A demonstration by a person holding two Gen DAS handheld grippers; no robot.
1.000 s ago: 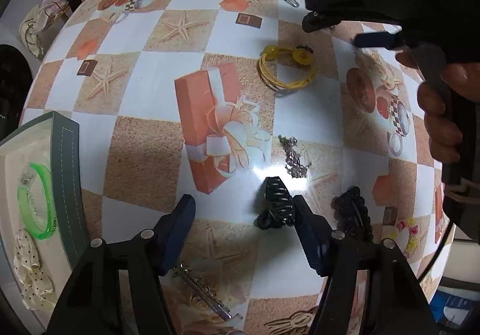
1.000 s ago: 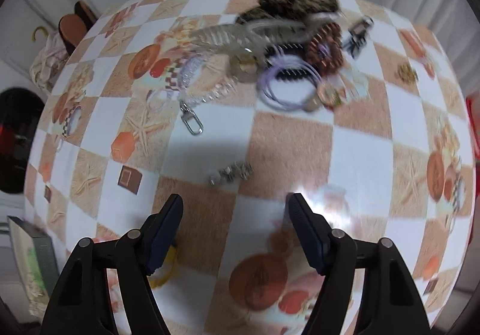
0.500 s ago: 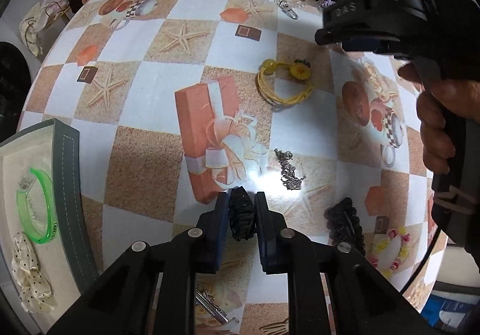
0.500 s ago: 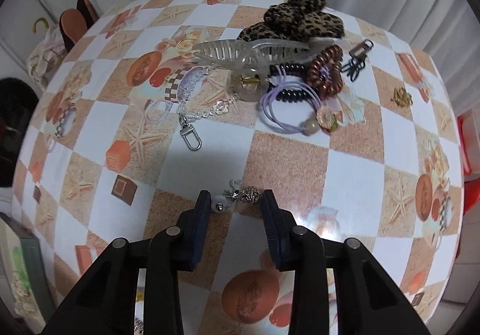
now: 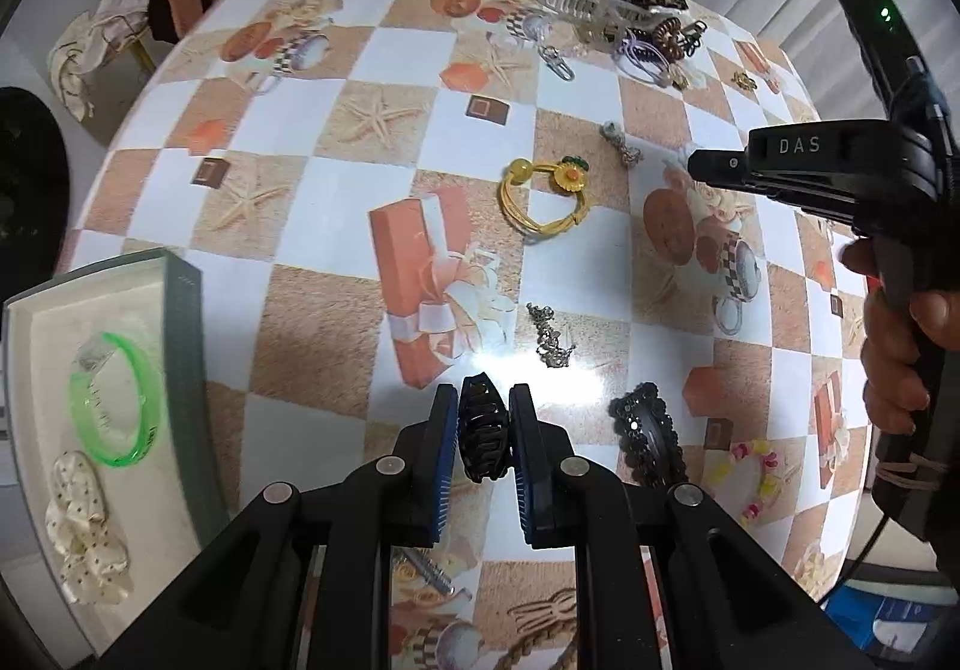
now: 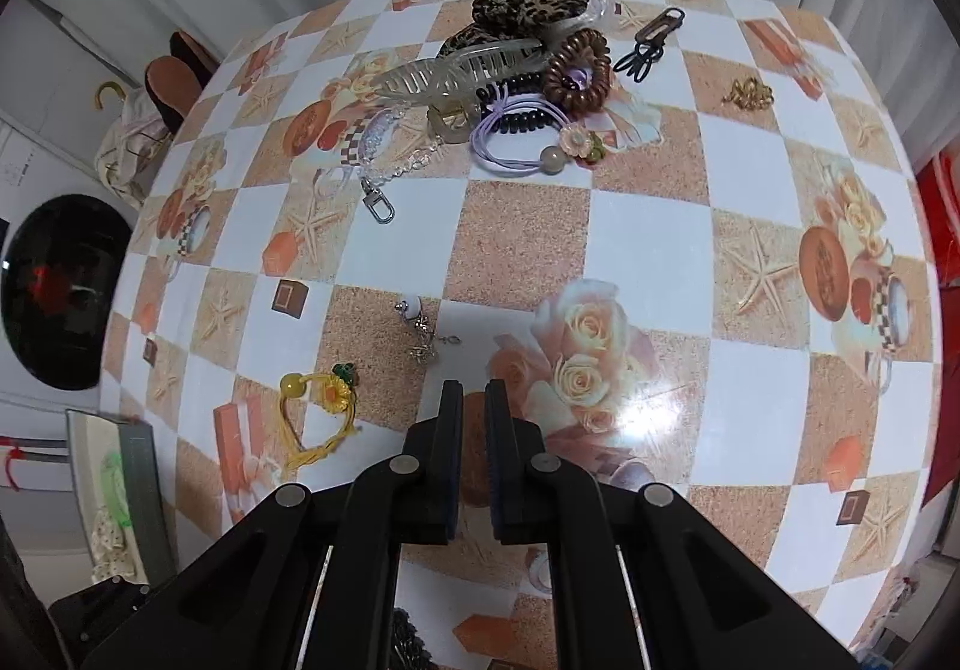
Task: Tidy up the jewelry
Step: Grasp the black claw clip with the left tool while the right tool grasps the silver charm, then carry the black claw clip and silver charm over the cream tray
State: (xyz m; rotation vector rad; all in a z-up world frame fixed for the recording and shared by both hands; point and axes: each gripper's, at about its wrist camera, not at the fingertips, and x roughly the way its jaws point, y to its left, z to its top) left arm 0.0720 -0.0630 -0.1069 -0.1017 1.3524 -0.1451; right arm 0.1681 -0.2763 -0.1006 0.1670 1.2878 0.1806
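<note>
My left gripper (image 5: 483,400) is shut on a black claw clip (image 5: 483,439), held just above the checked tablecloth and pointing steeply down. My right gripper (image 6: 474,391) is shut with nothing between its fingers. A small silver charm with a white bead (image 6: 420,334) lies on the cloth just beyond and left of its tips. At the left stands a grey-walled tray (image 5: 180,370) holding a green bangle (image 5: 114,400) and a cream dotted scrunchie (image 5: 84,538).
A yellow flower hair tie (image 5: 546,196), a silver chain (image 5: 549,337) and a black beaded clip (image 5: 648,436) lie near the left gripper. A pile of clips, coil ties and a leopard scrunchie (image 6: 522,64) sits at the far edge. A hand (image 5: 894,364) holds the right gripper.
The left gripper closed on the black claw clip and lifted it slightly. The right gripper closed around the silver charm, then drew away shut, leaving the charm on the cloth.
</note>
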